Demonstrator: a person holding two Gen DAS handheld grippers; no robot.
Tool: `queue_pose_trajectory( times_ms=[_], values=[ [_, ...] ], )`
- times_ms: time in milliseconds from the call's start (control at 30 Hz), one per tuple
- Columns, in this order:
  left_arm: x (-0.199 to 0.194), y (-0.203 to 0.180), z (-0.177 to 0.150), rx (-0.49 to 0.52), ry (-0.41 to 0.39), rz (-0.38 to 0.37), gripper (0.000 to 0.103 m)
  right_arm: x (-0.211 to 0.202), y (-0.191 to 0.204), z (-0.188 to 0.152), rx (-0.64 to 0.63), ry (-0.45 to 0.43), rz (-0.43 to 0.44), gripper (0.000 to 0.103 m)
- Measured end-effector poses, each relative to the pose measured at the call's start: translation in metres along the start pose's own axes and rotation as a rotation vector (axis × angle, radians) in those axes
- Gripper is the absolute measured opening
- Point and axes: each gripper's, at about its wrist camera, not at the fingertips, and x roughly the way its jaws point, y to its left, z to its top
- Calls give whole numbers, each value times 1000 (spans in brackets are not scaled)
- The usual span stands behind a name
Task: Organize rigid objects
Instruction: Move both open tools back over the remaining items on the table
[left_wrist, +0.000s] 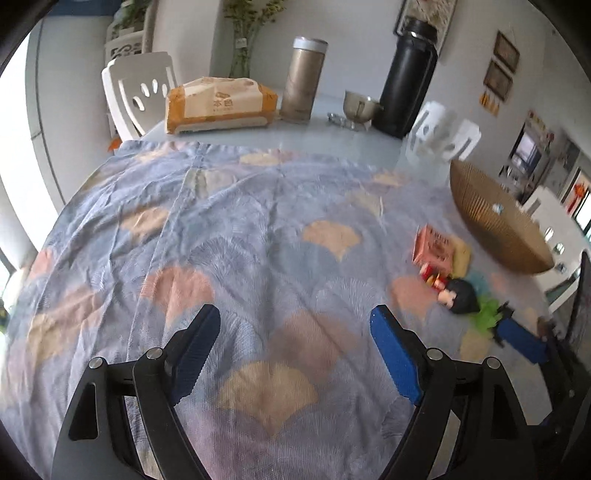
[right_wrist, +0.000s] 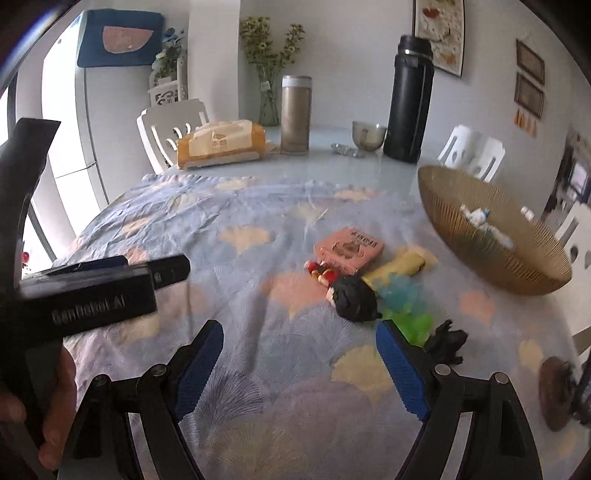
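A black-haired figurine (right_wrist: 347, 291) lies on the patterned cloth (right_wrist: 240, 258), next to a pink box (right_wrist: 349, 248), a yellow piece (right_wrist: 400, 264), blue and green spiky toys (right_wrist: 404, 306) and a small black toy (right_wrist: 448, 341). A woven bowl (right_wrist: 491, 236) at the right holds a white figure (right_wrist: 478, 216). My right gripper (right_wrist: 299, 354) is open and empty, just short of the figurine. My left gripper (left_wrist: 295, 343) is open and empty over bare cloth, left of the figurine (left_wrist: 458, 295) and the pink box (left_wrist: 436, 249). The bowl (left_wrist: 495, 218) shows at its right.
At the table's far end stand a tissue pack (right_wrist: 221, 144), a tan flask (right_wrist: 295, 114), a black flask (right_wrist: 410, 99) and a metal cup (right_wrist: 367, 134). White chairs (right_wrist: 170, 125) surround the table. A brown round object (right_wrist: 556, 391) lies at the right edge.
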Motion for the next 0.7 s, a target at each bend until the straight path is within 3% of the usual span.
queue_pose_trajectory(
  times_ms=[133, 500, 700],
  values=[
    [0, 1, 1, 4, 6, 15, 82, -1, 7, -2, -42, 2, -25, 84],
    [5, 25, 0, -128, 48, -52, 82, 3, 7, -1, -45, 24, -34, 84],
    [3, -5, -4, 33, 34, 11, 83, 5, 8, -2, -49, 37, -39, 84]
  ],
)
